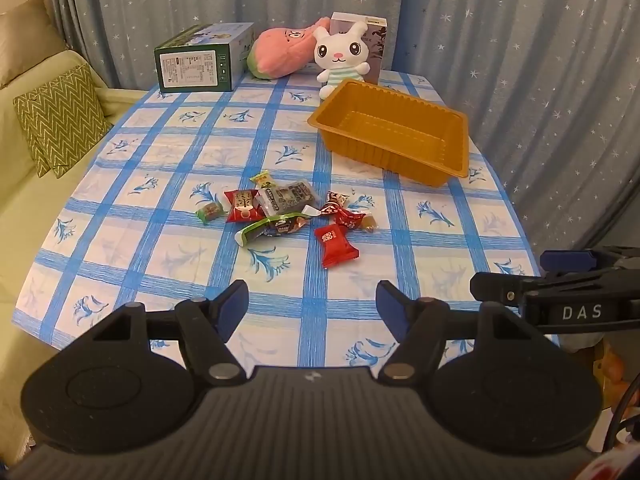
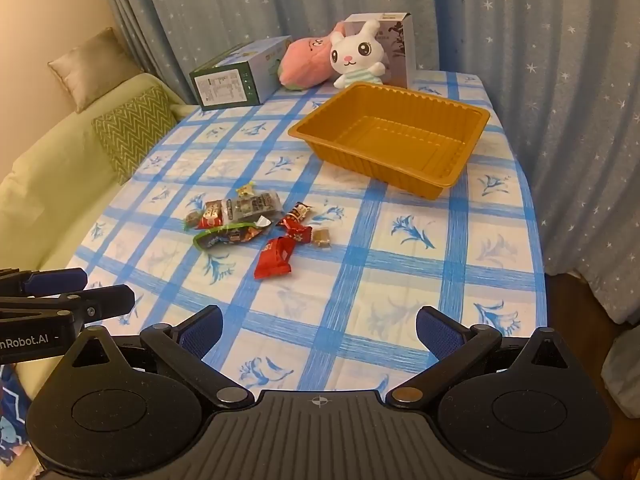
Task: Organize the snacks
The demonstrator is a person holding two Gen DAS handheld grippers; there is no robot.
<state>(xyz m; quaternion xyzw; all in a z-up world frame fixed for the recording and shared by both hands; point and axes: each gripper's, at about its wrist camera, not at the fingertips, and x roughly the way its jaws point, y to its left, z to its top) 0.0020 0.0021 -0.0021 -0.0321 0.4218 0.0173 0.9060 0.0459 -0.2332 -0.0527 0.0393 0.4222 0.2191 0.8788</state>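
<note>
Several wrapped snacks lie in a loose pile [image 1: 280, 210] at the middle of the table; the pile also shows in the right wrist view [image 2: 248, 220]. A red packet [image 1: 335, 245] [image 2: 275, 257] lies nearest me. An empty orange tray [image 1: 456, 156] [image 2: 472, 148] stands behind the pile to the right. My left gripper [image 1: 312, 306] is open and empty over the near table edge. My right gripper [image 2: 318, 330] is open and empty beside it, also short of the snacks.
A green box [image 1: 200, 62], a pink plush [image 1: 280, 50], a white rabbit plush [image 1: 342, 56] and a grey box [image 1: 378, 40] stand along the back of the table. A sofa with cushions [image 1: 60, 120] is at the left. Curtains hang behind and to the right.
</note>
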